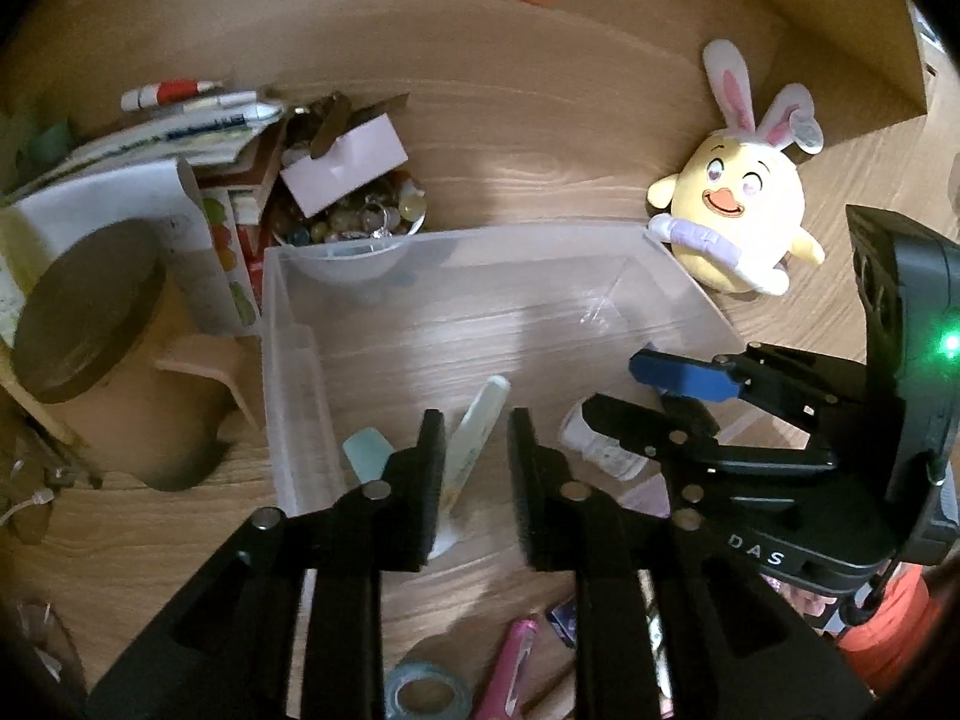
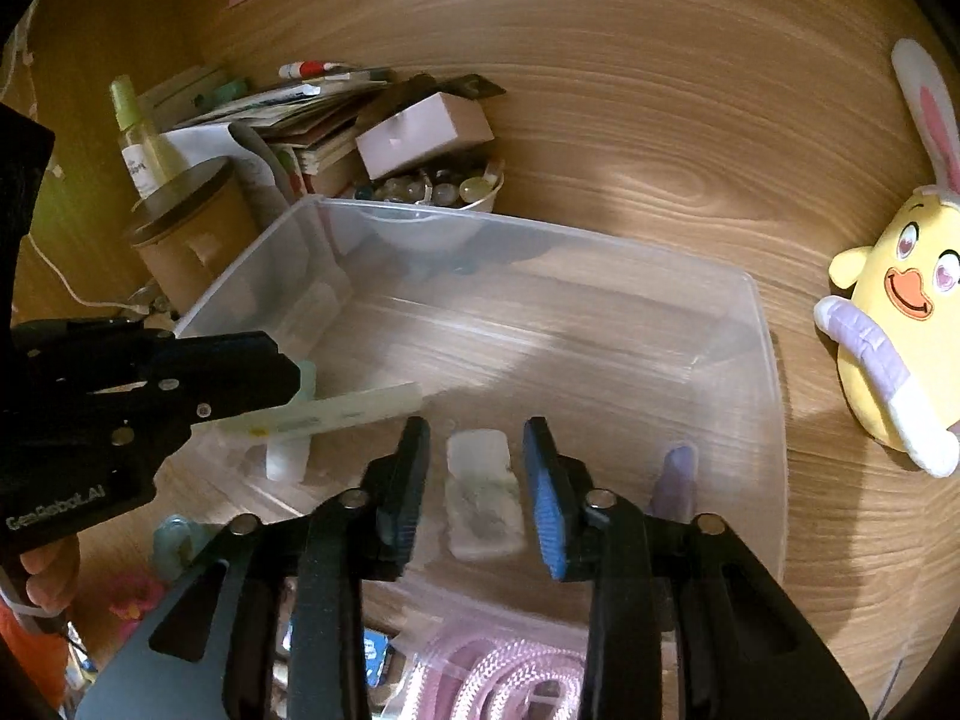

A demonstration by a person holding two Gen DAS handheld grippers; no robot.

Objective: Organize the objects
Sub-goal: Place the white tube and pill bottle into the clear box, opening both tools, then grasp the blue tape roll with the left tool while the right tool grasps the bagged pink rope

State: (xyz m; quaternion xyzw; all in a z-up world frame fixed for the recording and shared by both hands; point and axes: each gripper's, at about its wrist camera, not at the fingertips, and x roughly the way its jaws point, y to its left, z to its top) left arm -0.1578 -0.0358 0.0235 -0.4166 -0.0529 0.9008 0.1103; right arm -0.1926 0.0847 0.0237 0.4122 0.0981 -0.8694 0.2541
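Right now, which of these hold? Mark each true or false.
1. The yellow plush chick with rabbit ears lies inside the clear plastic bin. False: it lies on the wooden table, beside the bin.
2. The bin has no lid on. True.
3. A white bowl of glass beads stands behind the bin. True.
4. The right gripper has red pads. False: they are blue.

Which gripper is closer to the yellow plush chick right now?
Right. The right gripper hangs over the clear bin's near end, the side where the plush chick sits. The left gripper is farther, at the bin's opposite side.
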